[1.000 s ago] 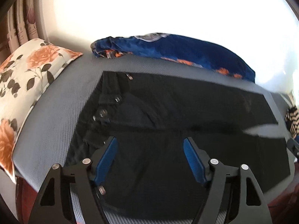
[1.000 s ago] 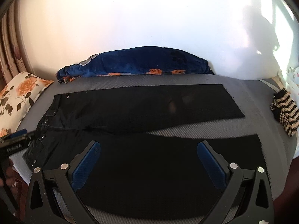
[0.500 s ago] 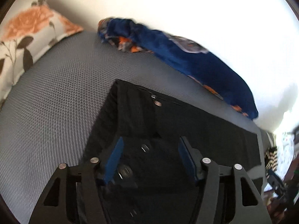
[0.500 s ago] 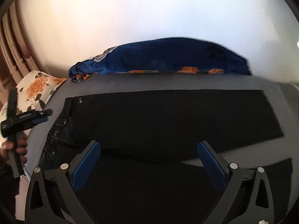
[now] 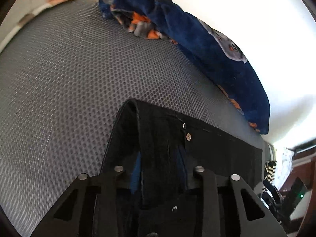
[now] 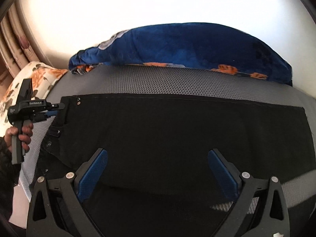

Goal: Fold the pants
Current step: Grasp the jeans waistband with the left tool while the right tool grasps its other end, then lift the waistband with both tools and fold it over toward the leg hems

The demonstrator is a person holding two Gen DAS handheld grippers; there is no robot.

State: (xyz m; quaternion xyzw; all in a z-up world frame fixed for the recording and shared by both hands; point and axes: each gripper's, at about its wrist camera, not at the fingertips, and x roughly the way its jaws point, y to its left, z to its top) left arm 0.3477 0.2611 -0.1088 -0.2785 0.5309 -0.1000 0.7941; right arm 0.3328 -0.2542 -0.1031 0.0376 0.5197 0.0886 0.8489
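Black pants (image 6: 177, 128) lie flat across the grey mesh mattress (image 6: 177, 83), waistband to the left, legs running right. In the left wrist view the waistband (image 5: 158, 138) with its metal buttons rises as a fold between the fingers of my left gripper (image 5: 160, 169). Its jaws are closing, and the dark cloth fills the gap between them. The right wrist view shows that left gripper (image 6: 59, 106) at the waistband's far corner, held by a hand (image 6: 21, 134). My right gripper (image 6: 158, 169) hangs wide open low over the middle of the pants, with nothing between its blue pads.
A rolled blue blanket (image 6: 187, 45) with orange patches lies along the wall behind the pants. A floral pillow (image 6: 39, 75) sits at the left end of the mattress. A black-and-white striped item (image 5: 269, 169) lies at the far right edge.
The left gripper came down onto the waistband's far corner and its jaws narrowed around a fold of cloth. The right gripper sank closer to the pants, still wide open.
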